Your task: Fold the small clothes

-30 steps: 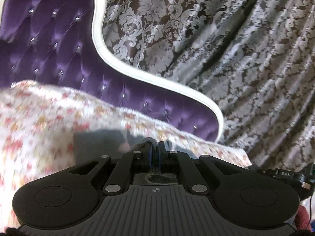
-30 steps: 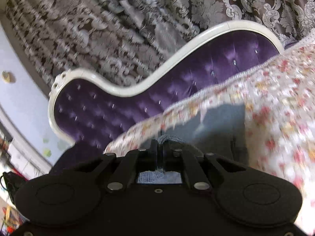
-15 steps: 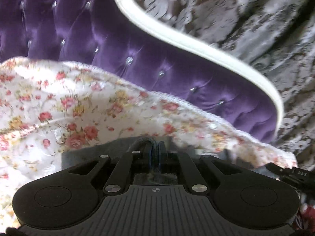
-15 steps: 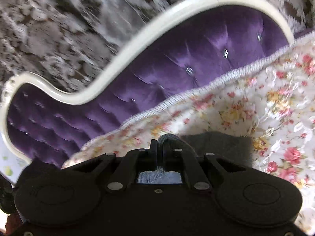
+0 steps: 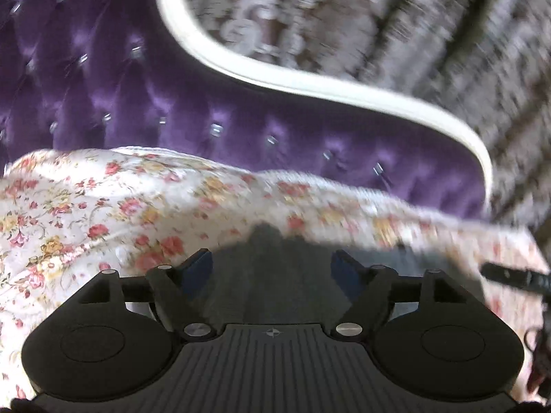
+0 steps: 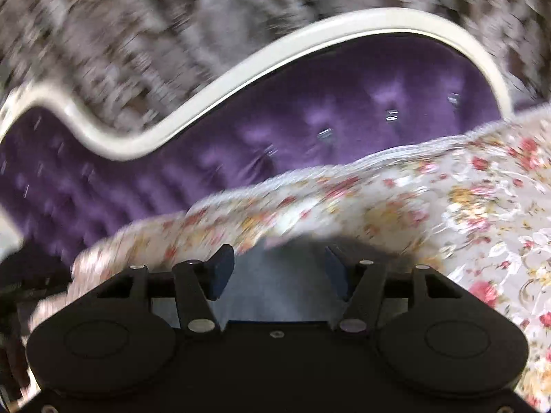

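While both tongs (image 5: 272, 268) (image 6: 279, 272) gape, grey garment (image 5: 275, 275) on floral bedspread (image 5: 103, 199).

Both views are evenly and fairly brightly lit by soft daylight, perhaps from a window off frame. Motion blur smears most of each picture: the patterned curtain (image 5: 396, 27) streaks badly, and the floral bedspread (image 5: 86, 206) is sharp only at the left in the left wrist view and at the right in the right wrist view. The purple headboard (image 6: 310, 120) shows soft sheen and smeared glints on its studs. Fisheye distortion bends the white frame and darkens the corners.
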The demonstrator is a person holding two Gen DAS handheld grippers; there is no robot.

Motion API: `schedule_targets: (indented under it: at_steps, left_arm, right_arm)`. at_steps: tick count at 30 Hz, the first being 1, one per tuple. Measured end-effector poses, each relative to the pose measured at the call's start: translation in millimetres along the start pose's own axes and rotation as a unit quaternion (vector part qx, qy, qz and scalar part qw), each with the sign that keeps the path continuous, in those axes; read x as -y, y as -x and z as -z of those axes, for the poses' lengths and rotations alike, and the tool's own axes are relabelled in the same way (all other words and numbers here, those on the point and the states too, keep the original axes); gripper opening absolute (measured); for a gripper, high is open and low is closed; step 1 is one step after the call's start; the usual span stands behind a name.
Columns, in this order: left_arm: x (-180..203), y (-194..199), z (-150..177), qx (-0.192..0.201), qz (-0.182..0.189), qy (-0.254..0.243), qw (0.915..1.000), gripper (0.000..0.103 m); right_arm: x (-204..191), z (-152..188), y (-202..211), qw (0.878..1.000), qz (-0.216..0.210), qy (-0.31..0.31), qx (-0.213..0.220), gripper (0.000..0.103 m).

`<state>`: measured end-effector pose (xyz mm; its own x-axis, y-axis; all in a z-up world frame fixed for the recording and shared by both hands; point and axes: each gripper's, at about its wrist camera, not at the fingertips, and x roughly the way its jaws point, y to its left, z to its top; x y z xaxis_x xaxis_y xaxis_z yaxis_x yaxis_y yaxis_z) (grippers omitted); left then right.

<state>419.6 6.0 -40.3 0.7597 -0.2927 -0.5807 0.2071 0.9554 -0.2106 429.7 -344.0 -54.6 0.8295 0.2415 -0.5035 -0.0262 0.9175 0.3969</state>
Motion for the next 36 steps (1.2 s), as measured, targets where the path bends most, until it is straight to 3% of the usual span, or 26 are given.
schedule_targets:
  at_steps: [3, 6, 9, 12, 17, 19, 21, 22, 29, 36]
  left_arm:
    - [15, -9, 18, -0.017, -0.011, -0.043, 0.9989, 0.076]
    - [12, -27, 28, -0.039, -0.041, -0.048, 0.9972, 0.076]
    - [-4, -44, 34, -0.061, -0.079, -0.030, 0.9945, 0.076]
    - [-15, -49, 42, -0.049, -0.080, -0.036, 0.9949, 0.082]
    - [-13, -52, 44, -0.040, -0.088, -0.045, 0.9943, 0.084]
    - [-13, -52, 44, -0.039, -0.085, -0.043, 0.9947, 0.085]
    - [-13, -51, 45, -0.037, -0.084, -0.042, 0.9949, 0.086]
    - [-13, -51, 45, -0.035, -0.084, -0.043, 0.9949, 0.086]
    - [-10, -49, 47, -0.029, -0.086, -0.043, 0.9950, 0.086]
    - [-11, -50, 47, -0.030, -0.087, -0.046, 0.9947, 0.087]
  right_arm:
    - [-30, 16, -7, 0.997, 0.003, 0.068, -0.033, 0.066]
    - [-52, 31, -23, 0.988, 0.022, 0.136, -0.062, 0.066]
    - [-51, 38, -38, 0.984, 0.042, 0.149, -0.083, 0.066]
    - [-37, 39, -47, 0.983, 0.077, 0.148, -0.080, 0.066]
    - [-15, 25, -42, 0.987, 0.094, 0.114, -0.061, 0.067]
    - [-9, 21, -28, 0.992, 0.074, 0.092, -0.043, 0.073]
    - [0, 21, -9, 0.997, 0.052, 0.060, -0.026, 0.091]
    - [6, 23, 2, 0.998, 0.041, 0.042, -0.022, 0.092]
    - [58, 49, 40, 0.995, -0.003, -0.082, -0.048, 0.094]
    - [68, 61, 35, 0.992, -0.044, -0.102, -0.065, 0.100]
